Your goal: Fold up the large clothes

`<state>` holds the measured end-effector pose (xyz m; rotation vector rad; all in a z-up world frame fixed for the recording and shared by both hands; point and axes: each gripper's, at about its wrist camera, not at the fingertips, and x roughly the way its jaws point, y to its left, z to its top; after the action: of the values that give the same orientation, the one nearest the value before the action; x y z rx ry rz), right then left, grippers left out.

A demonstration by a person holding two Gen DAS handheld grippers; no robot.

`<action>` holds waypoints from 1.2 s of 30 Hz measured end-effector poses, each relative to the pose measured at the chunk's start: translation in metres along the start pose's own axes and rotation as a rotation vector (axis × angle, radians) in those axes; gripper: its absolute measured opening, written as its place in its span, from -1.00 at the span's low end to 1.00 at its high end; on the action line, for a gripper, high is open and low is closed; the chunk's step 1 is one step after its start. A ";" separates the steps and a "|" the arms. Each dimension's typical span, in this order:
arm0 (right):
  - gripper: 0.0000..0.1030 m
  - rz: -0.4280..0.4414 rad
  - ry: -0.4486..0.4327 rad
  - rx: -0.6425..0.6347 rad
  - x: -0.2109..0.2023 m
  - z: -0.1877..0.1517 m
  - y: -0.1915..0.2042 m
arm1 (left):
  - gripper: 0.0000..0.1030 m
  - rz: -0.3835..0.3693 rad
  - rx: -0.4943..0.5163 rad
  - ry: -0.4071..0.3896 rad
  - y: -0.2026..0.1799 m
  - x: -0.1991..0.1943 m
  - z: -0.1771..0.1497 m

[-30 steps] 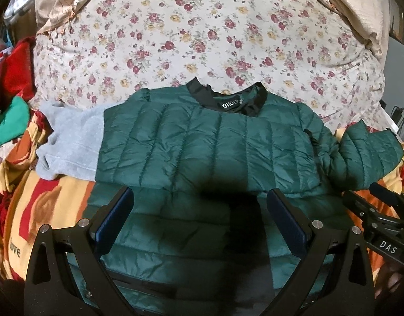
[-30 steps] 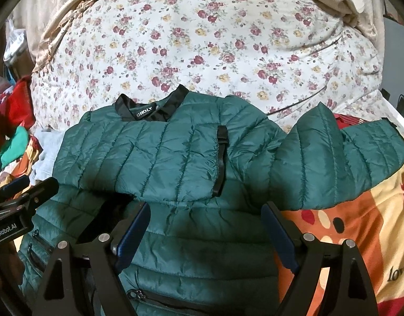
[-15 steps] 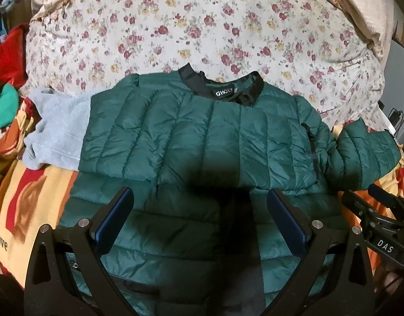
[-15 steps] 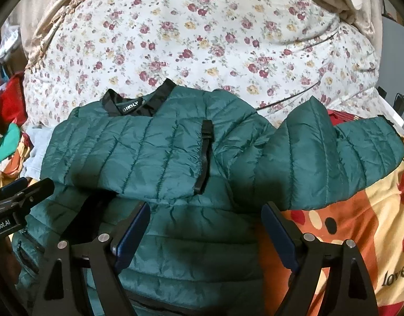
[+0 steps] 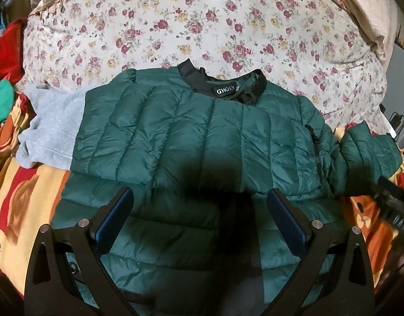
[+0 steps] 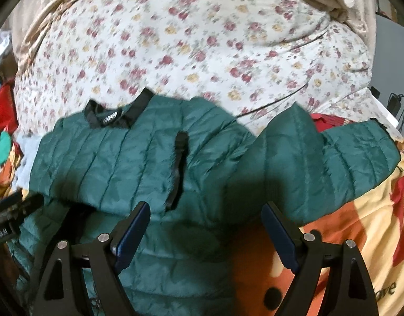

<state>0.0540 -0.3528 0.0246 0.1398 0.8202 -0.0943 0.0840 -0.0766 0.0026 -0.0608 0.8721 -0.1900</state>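
Observation:
A dark green quilted puffer jacket [image 5: 202, 142] with a black collar lies on the bed, its left sleeve folded across the chest. Its right sleeve [image 6: 333, 158] sticks out to the right over the orange blanket. My left gripper [image 5: 200, 221] is open and empty, hovering over the jacket's lower body. My right gripper [image 6: 206, 231] is open and empty, above the jacket's right side near the sleeve's base. The jacket also shows in the right wrist view [image 6: 123, 163]. Each gripper appears at the edge of the other's view.
A floral duvet [image 5: 202, 26] rises behind the jacket. A grey garment [image 5: 52, 129] lies under the jacket's left side. An orange and yellow patterned blanket [image 6: 360, 237] covers the bed. Red and green clothes [image 5: 1, 79] pile at the far left.
Both grippers have shifted right across the jacket and stayed open. The right wrist view now centres nearer the outstretched sleeve and is motion-blurred.

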 end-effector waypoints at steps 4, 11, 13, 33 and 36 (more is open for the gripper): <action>0.64 0.021 -0.047 0.077 -0.009 0.016 -0.027 | 0.97 0.006 0.002 0.004 0.001 0.005 -0.001; 0.65 -0.070 -0.054 0.192 -0.002 0.049 -0.096 | 0.97 0.009 0.003 0.014 0.002 0.014 -0.001; 0.65 -0.136 -0.031 0.223 0.007 0.054 -0.122 | 0.97 0.008 0.001 0.021 0.002 0.018 -0.001; -0.46 -0.370 0.036 0.250 0.074 0.051 -0.254 | 0.97 0.027 0.005 0.056 0.010 0.036 0.002; -0.57 -0.294 0.015 0.214 0.060 0.054 -0.236 | 0.97 0.027 0.003 0.049 0.013 0.034 0.003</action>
<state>0.1012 -0.5957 -0.0043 0.2215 0.8404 -0.4591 0.1091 -0.0706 -0.0225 -0.0417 0.9213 -0.1684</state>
